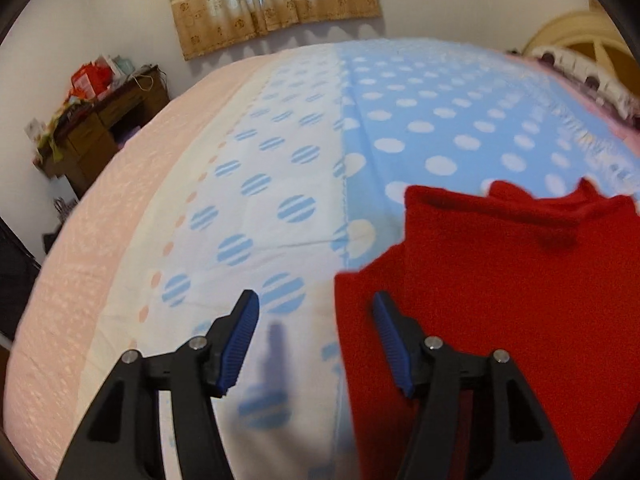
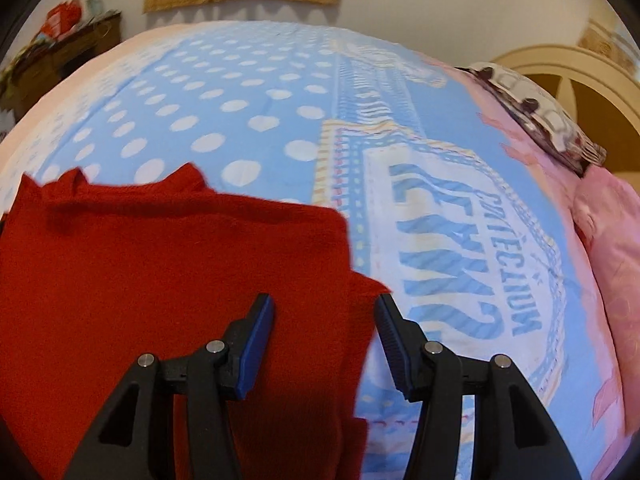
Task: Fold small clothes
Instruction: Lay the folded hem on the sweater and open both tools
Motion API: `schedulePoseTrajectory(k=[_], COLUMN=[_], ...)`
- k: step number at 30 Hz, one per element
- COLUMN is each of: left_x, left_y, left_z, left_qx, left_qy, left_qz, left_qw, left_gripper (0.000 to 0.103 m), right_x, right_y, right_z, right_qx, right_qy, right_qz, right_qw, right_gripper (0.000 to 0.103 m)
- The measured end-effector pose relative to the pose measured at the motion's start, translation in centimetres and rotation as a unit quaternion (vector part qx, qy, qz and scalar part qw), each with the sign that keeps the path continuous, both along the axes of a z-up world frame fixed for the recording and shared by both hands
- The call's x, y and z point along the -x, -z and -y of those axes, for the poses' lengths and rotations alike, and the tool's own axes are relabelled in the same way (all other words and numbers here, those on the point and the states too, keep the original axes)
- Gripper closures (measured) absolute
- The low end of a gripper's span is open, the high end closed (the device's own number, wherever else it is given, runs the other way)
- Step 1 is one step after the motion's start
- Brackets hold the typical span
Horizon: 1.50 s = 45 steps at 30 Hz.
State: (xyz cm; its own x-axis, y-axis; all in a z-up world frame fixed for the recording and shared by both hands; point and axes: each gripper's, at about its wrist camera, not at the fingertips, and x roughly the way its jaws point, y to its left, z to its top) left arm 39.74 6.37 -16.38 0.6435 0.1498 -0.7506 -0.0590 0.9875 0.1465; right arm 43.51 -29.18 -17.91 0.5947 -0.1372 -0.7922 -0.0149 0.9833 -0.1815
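Note:
A small red knit garment (image 1: pixel 500 272) lies on a bed, partly folded, with a folded layer on top and a lower layer sticking out at its sides. It also shows in the right wrist view (image 2: pixel 168 264). My left gripper (image 1: pixel 316 308) is open and empty, held above the garment's left edge, its right finger over the red cloth. My right gripper (image 2: pixel 326 308) is open and empty, held above the garment's right edge, which lies between its fingers.
The bed has a blue sheet with white dots (image 1: pixel 440 120) and a striped-dot white band (image 1: pixel 256 184), with printed lettering (image 2: pixel 460 248) to the right. Pink pillows (image 2: pixel 612 232) and a headboard (image 2: pixel 560 68) lie far right. A cluttered wooden desk (image 1: pixel 100 120) stands at the left wall.

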Motion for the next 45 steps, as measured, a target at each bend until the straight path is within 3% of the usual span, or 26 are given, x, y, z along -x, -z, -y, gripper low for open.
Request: schedulePoseTrajectory(k=[5,10,12,16,19,23,25,29,32,36,37,39,42,45], left_x=[6.5,11.9,13.2,13.5,13.9,14.9,14.4,14.8,15.6,17.5,17.8,17.6,15.9,14.7], left_y=[-1.5,-1.2,-0.3,0.2,0.5,1.2,2.0,1.8,1.4,-0.4,-0.7,-1.1,-1.5,-1.6], left_z=[-0.9,-0.3,0.5,0.7,0.3,0.3,-0.3,-0.8,-1.6,-2.7,-2.7,-2.2,-0.8,0.3], left_qx=[0.015,0.036,0.02,0.002,0.006,-0.007,0.006,0.021,0.049,0.087,0.093,0.093,0.089,0.074], left_qy=[0.024,0.056,0.06,0.047,0.038,0.035,0.029,0.018,0.01,-0.002,-0.001,-0.002,0.008,0.012], left_qz=[0.015,0.015,0.011,0.011,-0.004,-0.003,-0.028,-0.023,-0.019,0.014,0.022,0.03,0.026,0.023], left_qw=[0.9995,0.9977,0.9979,0.9988,0.9993,0.9993,0.9992,0.9993,0.9986,0.9961,0.9954,0.9952,0.9957,0.9969], left_gripper=[0.04,0.04,0.04,0.04,0.04,0.04,0.039,0.035,0.035,0.035,0.034,0.024,0.024,0.024], right_x=[4.6,11.0,13.2,14.8,15.0,15.9,16.1,15.1,14.1,14.6,15.5,16.3,16.6,17.6], right_y=[-2.5,-4.3,-4.2,-1.8,0.7,-0.8,-2.1,-2.9,-1.8,1.9,2.1,2.1,1.4,-0.4], right_z=[1.8,1.3,0.6,-0.6,-1.3,-3.0,-4.8,-8.3,-11.3,-14.7,-15.3,-15.8,-15.5,-13.6], right_qx=[-0.044,-0.071,-0.086,-0.091,-0.061,-0.028,-0.031,-0.052,-0.062,-0.019,0.009,0.031,0.02,0.0], right_qy=[-0.003,-0.054,-0.078,-0.095,-0.089,-0.086,-0.109,-0.132,-0.147,-0.178,-0.184,-0.19,-0.189,-0.176], right_qz=[0.04,0.054,0.049,0.012,-0.023,0.0,0.019,0.031,0.021,-0.016,0.008,0.011,0.008,0.045], right_qw=[0.998,0.995,0.992,0.991,0.994,0.996,0.993,0.989,0.987,0.984,0.983,0.981,0.982,0.983], right_gripper=[0.049,0.049,0.049,0.049,0.049,0.049,0.049,0.049,0.049,0.048,0.048,0.048,0.048,0.048])
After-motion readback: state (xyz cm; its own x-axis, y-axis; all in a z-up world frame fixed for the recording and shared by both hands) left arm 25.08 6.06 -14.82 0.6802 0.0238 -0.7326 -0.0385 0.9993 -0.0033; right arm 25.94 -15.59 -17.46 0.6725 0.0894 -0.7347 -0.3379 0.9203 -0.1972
